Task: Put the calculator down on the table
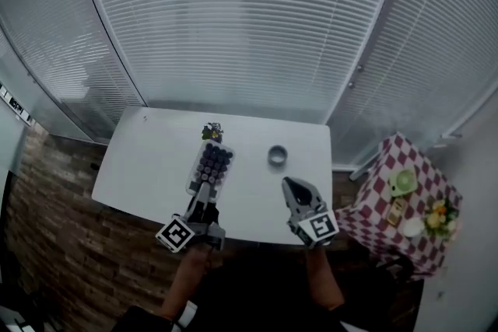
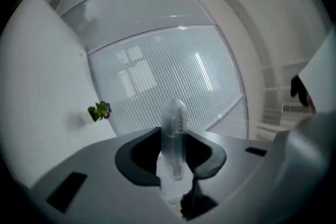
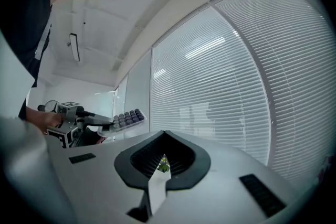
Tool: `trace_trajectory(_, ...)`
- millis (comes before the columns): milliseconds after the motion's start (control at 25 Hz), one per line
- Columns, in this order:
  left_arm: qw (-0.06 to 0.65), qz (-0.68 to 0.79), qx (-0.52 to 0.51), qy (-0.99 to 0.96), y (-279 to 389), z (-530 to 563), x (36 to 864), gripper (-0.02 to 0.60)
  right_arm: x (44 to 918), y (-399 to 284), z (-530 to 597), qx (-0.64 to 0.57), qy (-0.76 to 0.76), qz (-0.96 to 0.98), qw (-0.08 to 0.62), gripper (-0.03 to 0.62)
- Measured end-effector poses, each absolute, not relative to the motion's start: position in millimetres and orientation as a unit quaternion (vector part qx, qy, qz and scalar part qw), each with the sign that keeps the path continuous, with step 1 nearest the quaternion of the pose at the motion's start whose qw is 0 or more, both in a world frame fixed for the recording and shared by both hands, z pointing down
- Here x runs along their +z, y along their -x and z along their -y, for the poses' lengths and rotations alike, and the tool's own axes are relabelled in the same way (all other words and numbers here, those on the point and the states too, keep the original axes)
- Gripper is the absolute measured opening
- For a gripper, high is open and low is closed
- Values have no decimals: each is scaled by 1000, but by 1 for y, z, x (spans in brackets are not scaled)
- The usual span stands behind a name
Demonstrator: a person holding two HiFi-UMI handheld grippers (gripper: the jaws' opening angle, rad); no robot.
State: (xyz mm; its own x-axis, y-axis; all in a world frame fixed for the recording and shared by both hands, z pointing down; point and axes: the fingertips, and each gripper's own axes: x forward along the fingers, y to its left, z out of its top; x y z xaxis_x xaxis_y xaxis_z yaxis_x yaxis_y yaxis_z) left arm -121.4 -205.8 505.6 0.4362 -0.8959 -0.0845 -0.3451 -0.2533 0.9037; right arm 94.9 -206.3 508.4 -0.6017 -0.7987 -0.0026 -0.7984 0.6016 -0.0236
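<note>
A calculator (image 1: 211, 166) with dark round keys and a pale clear body lies keys-up over the white table (image 1: 148, 159). My left gripper (image 1: 204, 189) is shut on its near end. In the left gripper view the calculator (image 2: 174, 128) shows edge-on, standing between the two dark pads. The right gripper view shows the calculator (image 3: 125, 118) sticking out from the left gripper (image 3: 79, 124), slightly tilted; I cannot tell whether it touches the table. My right gripper (image 1: 290, 184) hovers at the table's near right with its jaws together and nothing in them.
A small potted plant (image 1: 212, 132) stands just beyond the calculator. To its right a grey ring-shaped roll (image 1: 278, 156) lies on the table. At the right a checkered side table (image 1: 405, 202) carries several small items. Closed blinds (image 1: 249, 19) run behind the table.
</note>
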Motion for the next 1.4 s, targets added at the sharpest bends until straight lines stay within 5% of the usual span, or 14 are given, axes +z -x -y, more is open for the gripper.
trace_trajectory(280,557,354,-412,-628,123,209,525,101,516,-90,212,-23,441,-897,5,5)
trace_trajectory(1400,594,367,-355,-622,109,245,598,101,514,-81,222,-25,426,-904,-13,5)
